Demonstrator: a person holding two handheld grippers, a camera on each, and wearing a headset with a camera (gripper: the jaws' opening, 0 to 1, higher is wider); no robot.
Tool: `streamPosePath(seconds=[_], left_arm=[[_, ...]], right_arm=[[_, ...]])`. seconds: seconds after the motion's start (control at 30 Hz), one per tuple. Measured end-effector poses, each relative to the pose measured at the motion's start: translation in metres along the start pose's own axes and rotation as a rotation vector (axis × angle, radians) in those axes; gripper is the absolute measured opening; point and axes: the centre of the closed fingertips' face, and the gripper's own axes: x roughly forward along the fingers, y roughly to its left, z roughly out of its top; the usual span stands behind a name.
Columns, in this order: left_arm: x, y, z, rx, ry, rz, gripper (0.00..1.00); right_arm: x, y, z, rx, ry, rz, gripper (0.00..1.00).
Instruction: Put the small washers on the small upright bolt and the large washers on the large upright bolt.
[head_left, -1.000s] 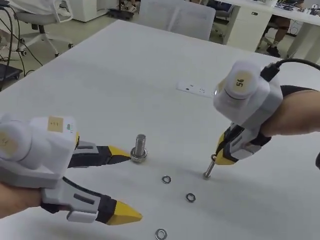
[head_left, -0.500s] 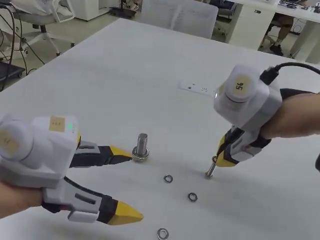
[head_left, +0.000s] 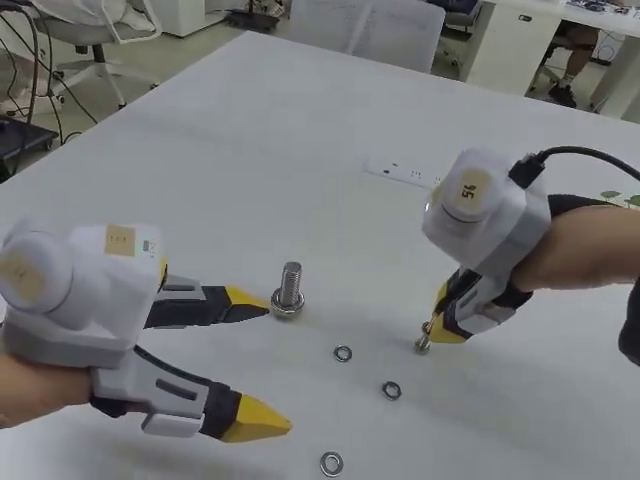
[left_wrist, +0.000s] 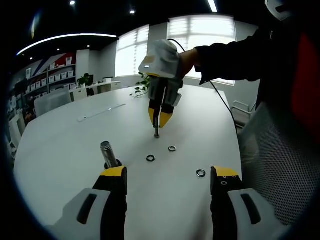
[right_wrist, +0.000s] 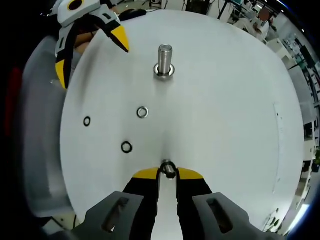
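The large upright bolt (head_left: 290, 288) stands on the white table (head_left: 300, 150), with a metal ring (head_left: 288, 308) around its foot. From where I stand, the left gripper (head_left: 258, 362) is right beside it with its jaws spread wide and nothing between them. One yellow tip comes almost to the bolt's base, though I can't tell whether it touches. The other tip is well clear of the bolt, on the person's side.

Some way from the large bolt, the small upright bolt (head_left: 423, 344) stands tilted a little. The right gripper (head_left: 443, 322) comes down on it from above, jaws pressed together and pinching its upper end.

The washers lie flat on the table. A first washer (head_left: 343, 353) lies near the large bolt, between the two bolts. A second washer (head_left: 391, 390) is farther from the large bolt, close to the small one. A third washer (head_left: 331, 463) is farthest from it, beside the left gripper's outer tip.
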Motion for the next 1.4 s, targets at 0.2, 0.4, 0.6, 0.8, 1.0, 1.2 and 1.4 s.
streamPosePath(seconds=[0.2, 0.4, 0.6, 0.8, 1.0, 1.2, 1.4], left_arm=[[-0.001, 0.001, 0.0, -0.001, -0.002, 0.005, 0.67], [-0.002, 0.0, -0.001, -0.001, -0.001, 0.006, 0.67], [-0.003, -0.001, -0.002, -0.003, -0.002, 0.007, 0.67], [-0.004, -0.002, -0.001, -0.001, -0.001, 0.007, 0.66], [-0.005, -0.002, -0.001, -0.002, -0.003, 0.008, 0.66], [-0.006, -0.003, 0.0, 0.001, -0.002, 0.006, 0.66], [-0.006, -0.003, 0.001, 0.001, -0.004, 0.005, 0.66]], right_arm=[[0.012, 0.0, -0.001, 0.01, -0.002, 0.009, 0.13], [0.021, 0.001, -0.003, 0.012, 0.002, 0.011, 0.13], [0.025, 0.003, -0.004, 0.006, 0.001, 0.01, 0.14], [0.024, 0.005, -0.004, 0.008, 0.001, 0.01, 0.14], [0.024, 0.006, -0.004, 0.007, 0.003, 0.004, 0.18], [0.019, 0.004, -0.008, 0.02, 0.001, -0.003, 0.19], [0.014, 0.005, -0.014, 0.041, -0.001, -0.007, 0.19]])
